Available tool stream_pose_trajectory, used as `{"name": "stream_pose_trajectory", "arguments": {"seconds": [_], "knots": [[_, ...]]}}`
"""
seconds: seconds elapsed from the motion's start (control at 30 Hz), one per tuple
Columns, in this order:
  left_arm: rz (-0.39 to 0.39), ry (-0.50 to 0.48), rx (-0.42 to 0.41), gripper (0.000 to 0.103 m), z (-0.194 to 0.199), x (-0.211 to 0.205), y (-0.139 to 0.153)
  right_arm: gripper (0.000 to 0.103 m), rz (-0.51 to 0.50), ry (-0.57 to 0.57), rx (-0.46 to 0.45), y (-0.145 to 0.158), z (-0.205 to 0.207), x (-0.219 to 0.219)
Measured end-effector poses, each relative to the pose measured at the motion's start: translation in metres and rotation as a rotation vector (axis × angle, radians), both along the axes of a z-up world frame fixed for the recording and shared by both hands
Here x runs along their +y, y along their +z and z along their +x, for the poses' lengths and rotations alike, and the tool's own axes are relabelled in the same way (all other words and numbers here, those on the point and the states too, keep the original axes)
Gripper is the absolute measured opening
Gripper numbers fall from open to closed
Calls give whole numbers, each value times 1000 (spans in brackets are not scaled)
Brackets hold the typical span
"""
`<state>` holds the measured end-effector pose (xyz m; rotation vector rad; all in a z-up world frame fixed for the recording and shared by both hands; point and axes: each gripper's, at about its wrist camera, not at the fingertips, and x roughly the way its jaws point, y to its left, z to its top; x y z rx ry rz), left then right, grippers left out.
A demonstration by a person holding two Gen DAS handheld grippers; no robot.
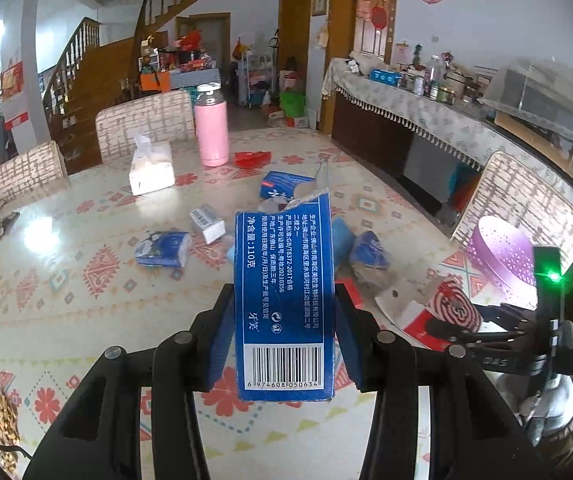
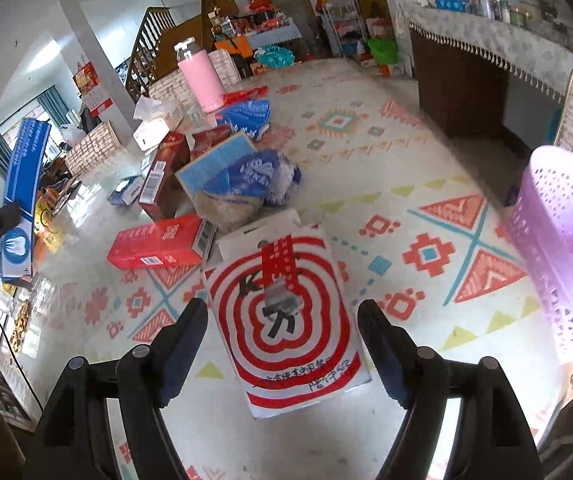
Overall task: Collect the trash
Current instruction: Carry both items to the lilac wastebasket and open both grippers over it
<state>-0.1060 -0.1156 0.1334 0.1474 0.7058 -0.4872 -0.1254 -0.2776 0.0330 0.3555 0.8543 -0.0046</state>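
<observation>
Left gripper (image 1: 284, 320) pinching the blue toothpaste box (image 1: 284, 300) across its long sides, lifted clear of the table (image 1: 66, 220), barcode end toward the camera, torn flap pointing away. Thin card, glossy print, already ripped at the far end: could buckle or slide out under a loose squeeze, since only the lower part sits between the pads.

Right gripper (image 2: 282, 340) spread wide, hovering low over the red-and-white spiral packet (image 2: 286, 328), one finger on each side, neither clearly touching. Flat, flexible, lying flush on the slick patterned tablecloth (image 2: 426, 200). Risk here: fingertips skating over the top or shoving the packet forward rather than getting under an edge; a pinch on the cloth itself also possible.

Purple basket (image 2: 566, 248) just off to the right of the right gripper, perforated plastic, tall walls. A low swing could knock the rim and tip it.

Ahead and left of the right gripper, more litter heaped together: red carton (image 2: 158, 246), crumpled blue wrappers (image 2: 254, 176), a dark red box (image 2: 166, 172). Pink flask (image 2: 200, 76) and tissue pack (image 2: 154, 128) further back, not trash by the look, and easy to topple on a careless reach.
</observation>
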Motion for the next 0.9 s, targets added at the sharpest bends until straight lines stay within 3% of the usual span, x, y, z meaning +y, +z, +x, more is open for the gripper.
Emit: {"name": "stream_pose_trajectory", "arguments": {"seconds": [0.03,0.07,0.17,0.4,0.6,0.9], "knots": [[3,-5,-2,46,-3,-3,0,81,-15,6,-2,-1,0,2],[5,-10,-2,46,-5,-6,1,66,-28,18,-4,-2,-1,4],[13,-30,-3,46,-8,-17,2,62,-20,39,-32,1,-7,5],[21,-109,6,46,-13,-60,5,62,32,-43,-128,25,-40,-35],[13,-213,42,46,-11,-122,3,62,25,-169,-194,51,-78,-89],[6,-380,108,46,-7,-233,-4,62,56,-416,-179,51,-129,-197]]}}
